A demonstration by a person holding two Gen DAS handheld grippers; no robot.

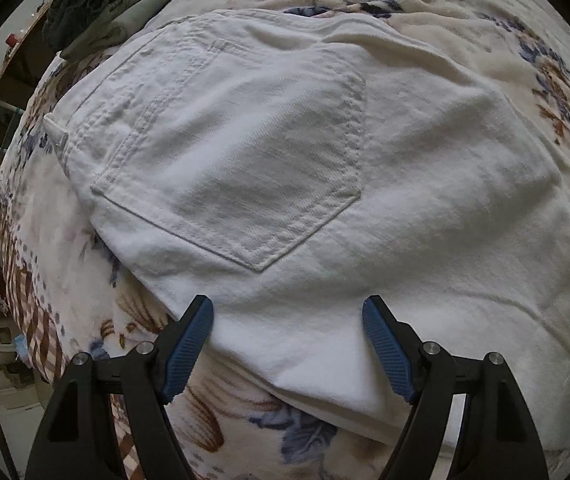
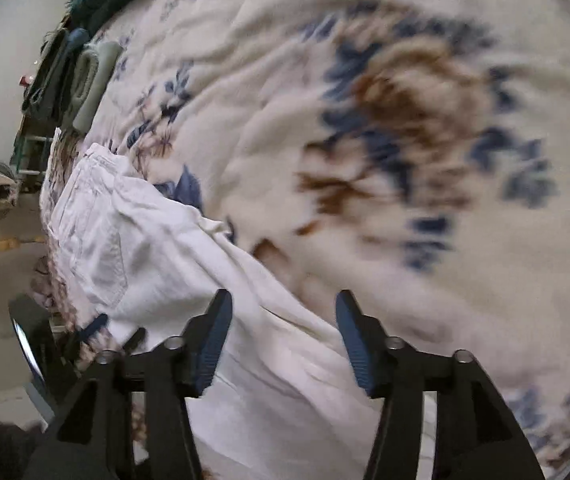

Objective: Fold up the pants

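Pants (image 1: 325,184) of thick white twill, stitched back pocket (image 1: 241,160) up, lie folded on a fleecy floral bed blanket (image 1: 465,12). Both left tongs (image 1: 288,354) and right tongs (image 2: 283,338) hang open above them, gripping nothing.

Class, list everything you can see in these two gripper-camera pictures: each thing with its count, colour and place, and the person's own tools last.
pants: one pair, white, folded, lying on the bedspread, back pocket up
bedspread: one, cream with blue and brown flowers, under the pants
folded clothes: a small pile, dark and pale green, at the far edge of the bed
left gripper: one, black with blue pads, open, above the pants' near edge
right gripper: one, black with blue pads, open, nothing between the pads
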